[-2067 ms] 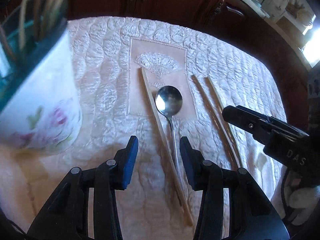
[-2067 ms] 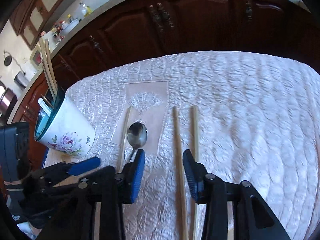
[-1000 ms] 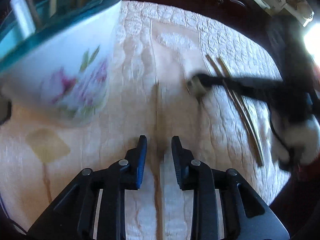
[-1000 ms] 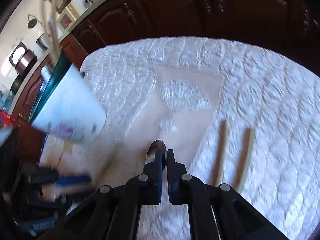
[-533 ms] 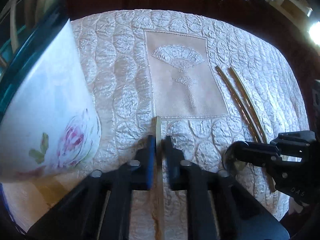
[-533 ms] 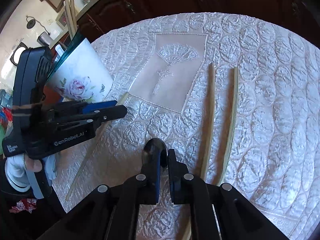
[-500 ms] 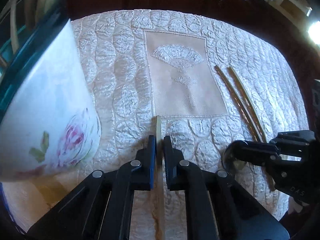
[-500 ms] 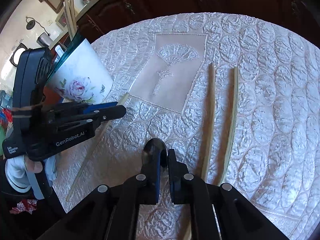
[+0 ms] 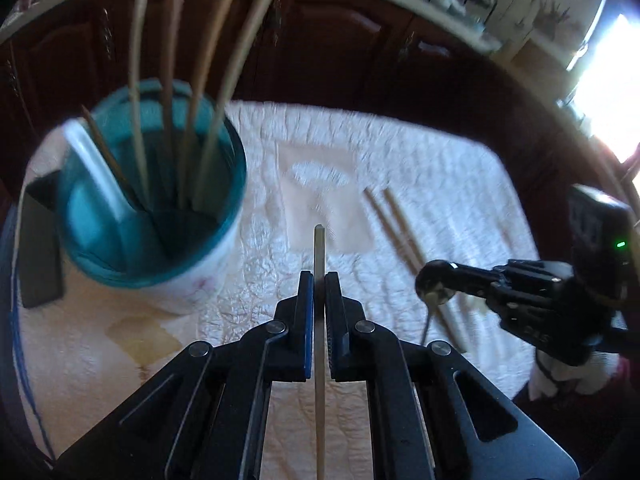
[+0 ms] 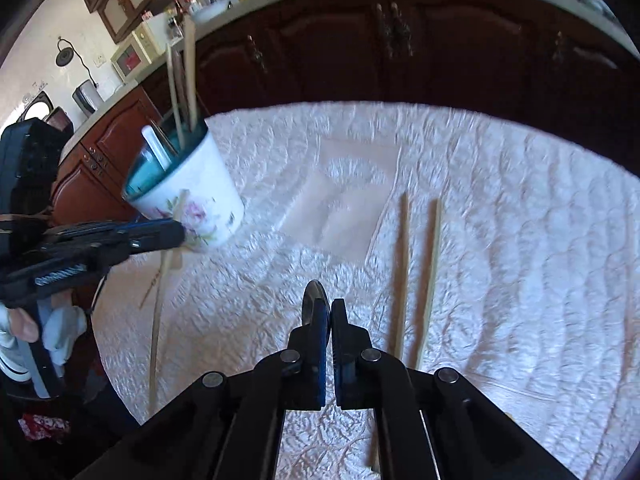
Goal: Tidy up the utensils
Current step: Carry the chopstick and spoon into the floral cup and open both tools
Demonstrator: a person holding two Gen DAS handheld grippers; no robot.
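Note:
My left gripper [image 9: 316, 280] is shut on a single wooden chopstick [image 9: 319, 248] and holds it above the table, its tip to the right of the cup. The floral cup with a teal inside [image 9: 160, 248] holds several chopsticks and a white spoon. My right gripper [image 10: 326, 308] is shut on a metal spoon [image 10: 314, 300], bowl up above the cloth; it also shows in the left wrist view [image 9: 436, 284]. Two loose chopsticks [image 10: 416, 272] lie side by side on the quilted cloth, to the right of the right gripper. The cup [image 10: 188, 196] stands at the left, behind the left gripper [image 10: 176, 234].
The white quilted tablecloth [image 10: 520, 240] has a beige embroidered panel [image 10: 344, 196] in the middle. Dark wooden cabinets [image 10: 360, 48] stand behind the table. A dark flat object [image 9: 40, 248] lies left of the cup.
Both grippers have risen from the cloth with their loads. The left gripper has lifted the chopstick and now looks down into the cup. The right still holds the spoon.

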